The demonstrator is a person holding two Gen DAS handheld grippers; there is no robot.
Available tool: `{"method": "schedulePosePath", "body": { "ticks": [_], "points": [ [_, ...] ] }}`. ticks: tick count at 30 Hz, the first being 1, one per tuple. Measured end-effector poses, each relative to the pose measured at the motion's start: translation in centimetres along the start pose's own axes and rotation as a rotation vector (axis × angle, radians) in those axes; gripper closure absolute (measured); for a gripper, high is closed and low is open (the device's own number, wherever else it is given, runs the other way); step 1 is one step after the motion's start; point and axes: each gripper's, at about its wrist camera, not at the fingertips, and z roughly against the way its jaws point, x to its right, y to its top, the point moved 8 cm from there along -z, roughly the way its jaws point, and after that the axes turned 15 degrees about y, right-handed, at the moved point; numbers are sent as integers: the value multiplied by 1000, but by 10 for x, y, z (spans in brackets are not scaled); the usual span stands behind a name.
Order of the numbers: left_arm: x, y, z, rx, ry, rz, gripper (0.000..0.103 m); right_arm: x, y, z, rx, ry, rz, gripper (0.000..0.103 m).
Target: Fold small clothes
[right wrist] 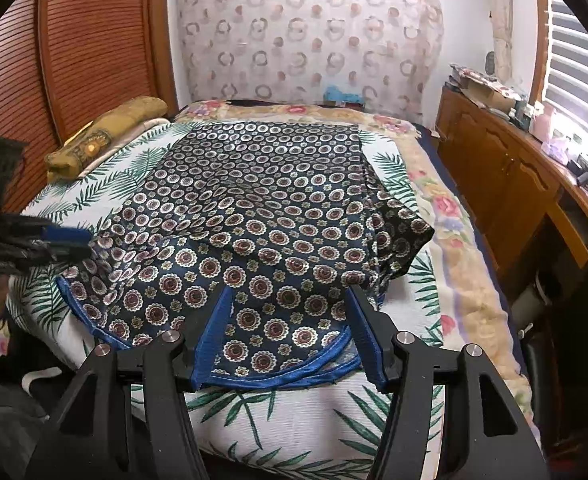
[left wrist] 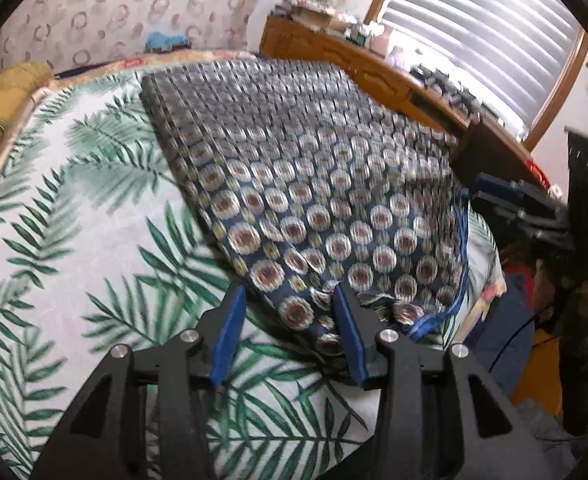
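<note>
Garment (right wrist: 254,216): dark, flower-print, spread flat on bed (right wrist: 294,432).
Left hand-held gripper (left wrist: 290,312): jaws apart over garment's near edge, gripping nothing.
Right hand-held gripper (right wrist: 290,312): jaws wide above blue hem (right wrist: 278,378), empty.

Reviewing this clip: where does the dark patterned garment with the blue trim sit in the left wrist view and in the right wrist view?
Left wrist view: the patterned garment runs from upper centre down to the left gripper, its near edge between the fingers.
Right wrist view: it fills the centre of the leaf-print bedcover, its blue-trimmed hem at the right gripper.
Shared landmark: the wooden sideboard under the window, at the right in both views.
</note>
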Motion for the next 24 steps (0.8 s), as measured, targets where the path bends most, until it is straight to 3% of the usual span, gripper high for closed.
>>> {"method": "schedulePosePath", "body": {
  "ticks": [4,8,12,15,19,24],
  "points": [
    [8,-8,7,-8,-43,-4,60,-10,0,-2,-5,24,18,43],
    [18,-3,11,-34,-137,11,103,-24,1,-3,-5,59,35,41],
    [21,44,36,46,-187,39,103,-36,7,-1,12,100,43,39],
    [26,83,50,117,-160,16,103,-44,14,3,31,114,62,37],
    [28,127,51,148,-156,23,103,-48,18,4,35,126,93,37],
    [17,157,31,151,-124,53,103,-35,10,-27,-34,97,118,36]
  ]
}}
